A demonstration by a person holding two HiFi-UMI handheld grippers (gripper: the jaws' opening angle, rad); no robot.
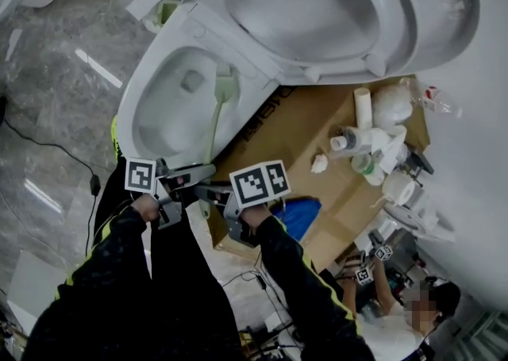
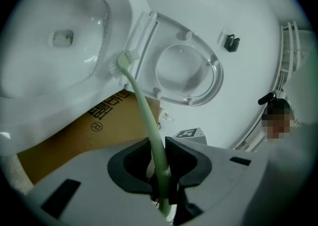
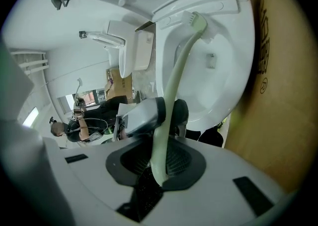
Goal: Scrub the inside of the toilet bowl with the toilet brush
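Note:
The white toilet bowl (image 1: 136, 105) lies at upper left in the head view, with its seat and lid (image 1: 333, 2) raised. A pale green toilet brush (image 1: 216, 117) runs from my grippers up to the bowl's back rim, its head (image 2: 124, 62) resting there near the hinge. My left gripper (image 1: 190, 177) is shut on the handle (image 2: 144, 108). Just behind it sits my right gripper (image 1: 208, 191). Its jaws stand apart, and the handle's end (image 3: 159, 175) lies loose between them. The right gripper view shows the bowl (image 3: 218, 61) and the left gripper (image 3: 146, 113).
Brown cardboard (image 1: 294, 129) lies right of the bowl. Bottles and paper rolls (image 1: 373, 145) stand on it, and a blue bag (image 1: 298, 213) lies by its edge. A person (image 1: 381, 304) sits at lower right. A black cable (image 1: 48, 145) crosses the marble floor at left.

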